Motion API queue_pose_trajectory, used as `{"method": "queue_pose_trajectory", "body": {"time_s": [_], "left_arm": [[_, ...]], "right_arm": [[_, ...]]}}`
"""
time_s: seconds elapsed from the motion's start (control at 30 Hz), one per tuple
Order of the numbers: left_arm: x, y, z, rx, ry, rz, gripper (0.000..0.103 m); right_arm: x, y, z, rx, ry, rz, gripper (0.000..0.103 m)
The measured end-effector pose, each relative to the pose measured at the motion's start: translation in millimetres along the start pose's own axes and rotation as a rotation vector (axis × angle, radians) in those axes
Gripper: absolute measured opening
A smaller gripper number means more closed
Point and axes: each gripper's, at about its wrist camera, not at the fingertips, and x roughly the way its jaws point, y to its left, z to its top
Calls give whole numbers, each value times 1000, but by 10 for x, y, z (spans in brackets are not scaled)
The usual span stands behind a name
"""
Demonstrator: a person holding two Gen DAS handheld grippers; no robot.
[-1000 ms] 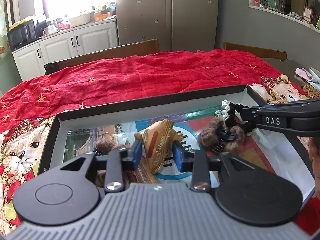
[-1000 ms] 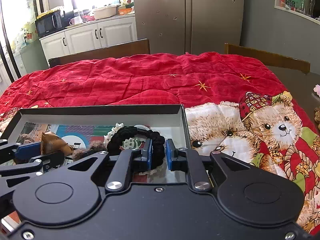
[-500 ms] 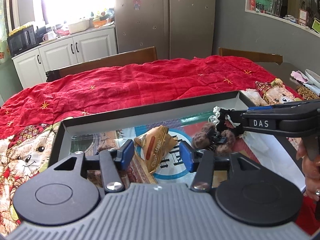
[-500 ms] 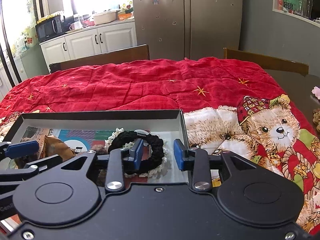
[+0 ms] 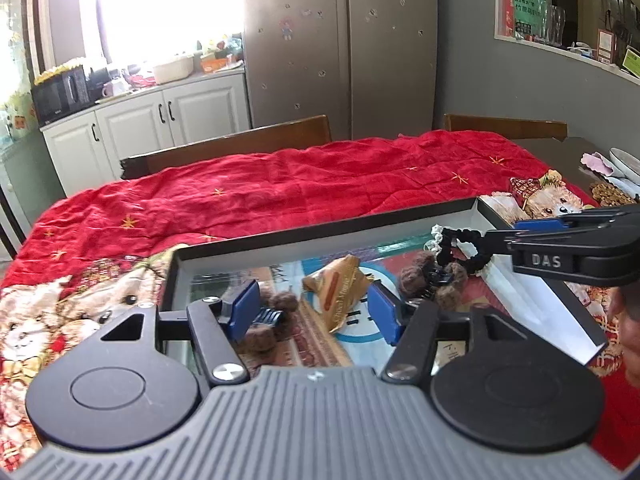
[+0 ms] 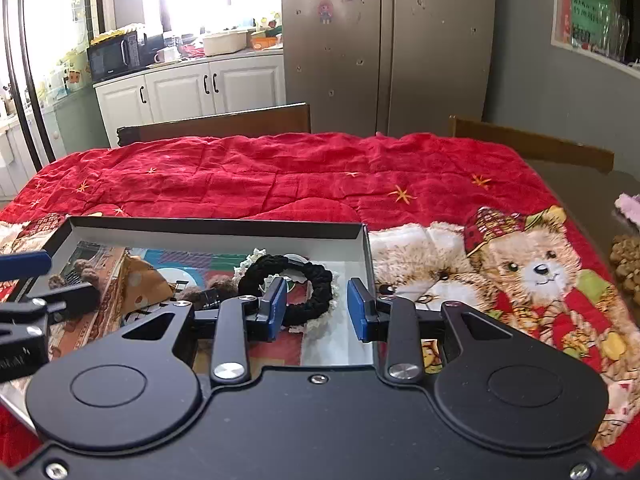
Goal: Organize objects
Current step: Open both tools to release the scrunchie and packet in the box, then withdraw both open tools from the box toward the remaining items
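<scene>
**Black braided scrunchie and gold snack packet both let go inside the tray**

The black braided hair scrunchie with a cream lace trim (image 6: pixel 298 280) lies on the floor of the shallow black-walled cardboard tray (image 6: pixel 216 227), near its right wall. The right gripper (image 6: pixel 316 308) stands just above it with its blue pads apart. A second ago those pads were nearly together around the scrunchie's braid; they have opened since, and now only the left pad overlaps the braid in the view, with no squeeze visible.

The left gripper (image 5: pixel 316 310) has just been opening too, and its blue pads (image 5: pixel 244 312) now stand wide. The crinkled gold-and-orange foil snack packet (image 5: pixel 338 290) lies loose on the tray's printed floor between and beyond them, touched by neither. A second ago it sat closely framed by narrower pads.

Further out, a fuzzy brown hair claw clip (image 5: pixel 434 278) rests between packet and scrunchie, and another brown fuzzy clip (image 5: pixel 268 320) lies by the left pad. The tray sits on a red quilted cloth with teddy-bear prints (image 6: pixel 520 264).

Both items appear placed, so this sorting step looks finished; the grippers seem free for whatever remains outside the tray.
</scene>
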Motion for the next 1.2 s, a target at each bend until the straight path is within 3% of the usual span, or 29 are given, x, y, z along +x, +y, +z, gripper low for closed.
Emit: {"method": "queue_pose_trajectory", "body": {"time_s": [0.7,1.2], "left_arm": [[-741,56,-191,51,-71,14,78],[-1106,117,-433,62,-66,8,78]], "right_arm": [[-940,164,-238,-97,-57,46,33],[-1395,185,-497,-120,-50,89,35]]}}
